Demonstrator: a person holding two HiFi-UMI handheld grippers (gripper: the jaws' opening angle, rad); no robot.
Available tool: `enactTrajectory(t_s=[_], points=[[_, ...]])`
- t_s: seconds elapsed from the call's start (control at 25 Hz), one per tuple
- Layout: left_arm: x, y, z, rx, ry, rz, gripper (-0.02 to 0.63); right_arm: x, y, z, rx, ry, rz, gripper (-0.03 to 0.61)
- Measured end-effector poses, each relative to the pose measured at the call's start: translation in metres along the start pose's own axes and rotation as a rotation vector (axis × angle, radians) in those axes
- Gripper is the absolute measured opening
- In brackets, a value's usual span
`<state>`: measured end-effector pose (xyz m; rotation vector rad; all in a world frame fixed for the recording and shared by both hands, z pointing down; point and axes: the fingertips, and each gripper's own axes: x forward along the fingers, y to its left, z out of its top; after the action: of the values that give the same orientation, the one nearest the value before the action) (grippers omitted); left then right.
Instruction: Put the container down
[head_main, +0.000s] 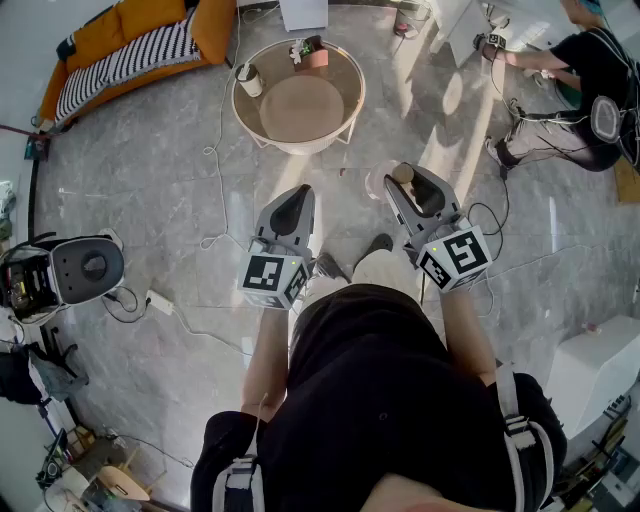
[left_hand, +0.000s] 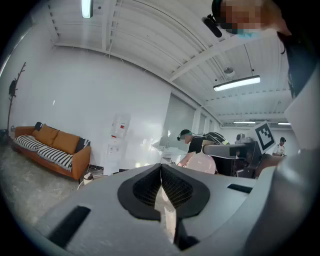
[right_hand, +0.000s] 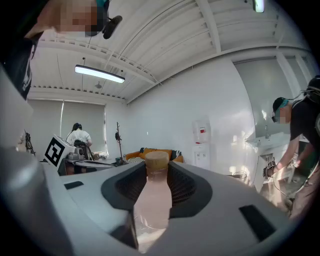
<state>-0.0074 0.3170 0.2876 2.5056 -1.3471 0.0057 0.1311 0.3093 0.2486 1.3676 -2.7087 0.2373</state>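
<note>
Orange sofa (head_main: 95, 40), round glass table (head_main: 300, 105), crouching person (head_main: 585, 90), all on grey marble floor (head_main: 150, 350).

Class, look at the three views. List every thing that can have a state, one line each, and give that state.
left hand-held gripper: shut, nothing between its jaws.
right hand-held gripper: shut on the bottle.
clear pinkish plastic bottle with a tan cap: capped, held above the floor, not yet put down.
round glass-topped table: standing, small things on its far edge.
</note>
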Motion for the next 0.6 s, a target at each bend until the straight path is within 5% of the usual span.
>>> enactTrajectory(t_s=[0.6], points=[[-0.014, 0.000, -0.011, -0.018, 0.005, -0.014, 0.020, -0.009, 0.017, 0.011, 0.042, -0.048, 0.041, 0.135]])
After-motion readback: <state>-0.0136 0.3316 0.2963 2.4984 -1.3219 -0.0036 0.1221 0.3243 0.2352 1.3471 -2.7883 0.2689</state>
